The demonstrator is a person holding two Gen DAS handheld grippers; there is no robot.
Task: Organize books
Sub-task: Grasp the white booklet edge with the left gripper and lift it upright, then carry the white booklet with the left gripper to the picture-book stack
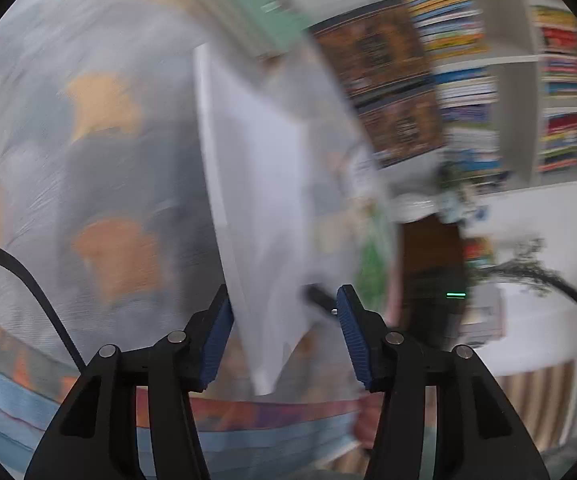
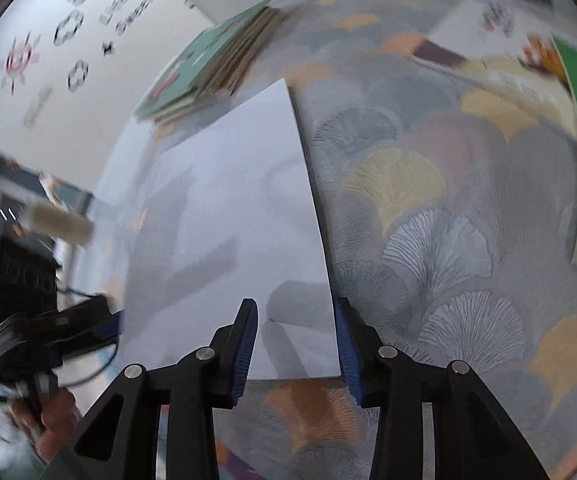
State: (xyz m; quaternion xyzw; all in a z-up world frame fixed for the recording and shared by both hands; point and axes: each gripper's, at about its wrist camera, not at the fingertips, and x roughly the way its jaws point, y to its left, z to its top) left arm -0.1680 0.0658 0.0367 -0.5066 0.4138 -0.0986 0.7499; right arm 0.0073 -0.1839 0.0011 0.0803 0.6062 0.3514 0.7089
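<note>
Both grippers are meeting at one plain white book above the patterned carpet.

The left gripper (image 1: 284,336) is standing partly spread, its blue pads (image 1: 217,340) either side of the lower corner of the white book (image 1: 256,184); the left pad is lying against the cover, the right pad is apart from it, though blur is hiding the exact contact. The right gripper (image 2: 295,344) is also partly spread around the book's near edge (image 2: 228,216), one pad just beside the cover's side; whether it is pinching I cannot tell. A stack of books (image 2: 208,60) is lying on the carpet (image 2: 428,208) beyond, and bookshelves (image 1: 488,60) are showing behind.
</note>
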